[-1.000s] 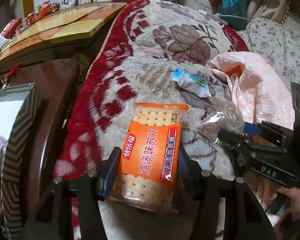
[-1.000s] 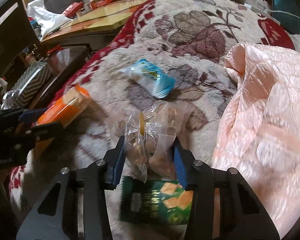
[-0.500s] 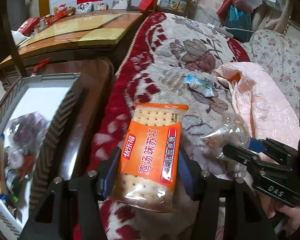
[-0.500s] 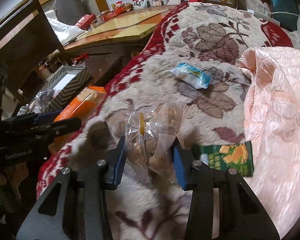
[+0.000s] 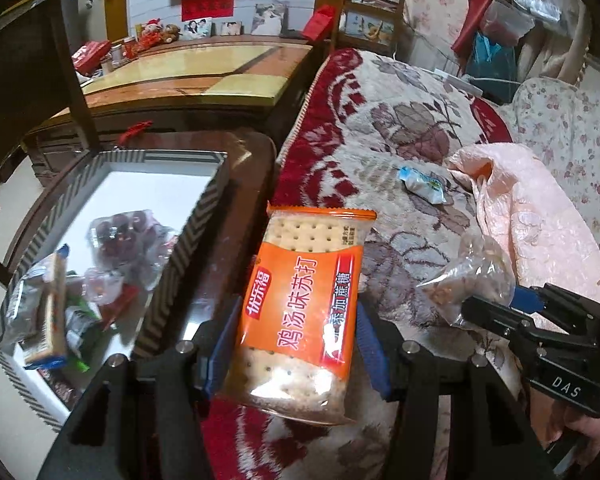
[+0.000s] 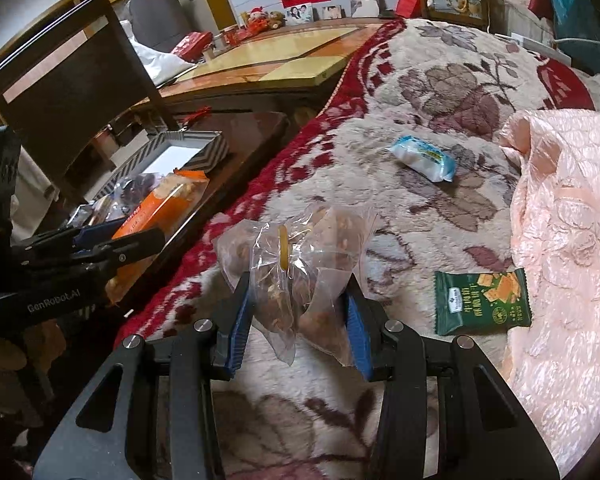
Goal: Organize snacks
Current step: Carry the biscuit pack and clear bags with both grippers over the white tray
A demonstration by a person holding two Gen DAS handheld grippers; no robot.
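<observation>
My left gripper (image 5: 296, 340) is shut on an orange cracker pack (image 5: 304, 304), held in the air above the bed's red edge, just right of a striped box (image 5: 180, 240) with several snacks inside. My right gripper (image 6: 296, 312) is shut on a clear bag of snacks (image 6: 296, 264) tied with a yellow band, lifted over the blanket. In the right wrist view the left gripper (image 6: 116, 248) and its orange pack (image 6: 160, 208) hang over the striped box (image 6: 204, 152). A blue-white packet (image 6: 424, 158) and a green cracker packet (image 6: 484, 300) lie on the blanket.
A floral fleece blanket (image 6: 440, 80) covers the bed; a pink quilt (image 6: 572, 240) is bunched at the right. The box sits on a dark wooden stand (image 5: 252, 168). Behind it stand a dark chair (image 6: 68, 92) and a glossy wooden table (image 5: 204, 68).
Both grippers have carried their packs up and to the left, from over the blanket toward the bed's edge. The striped box and its snacks have come into full view.
</observation>
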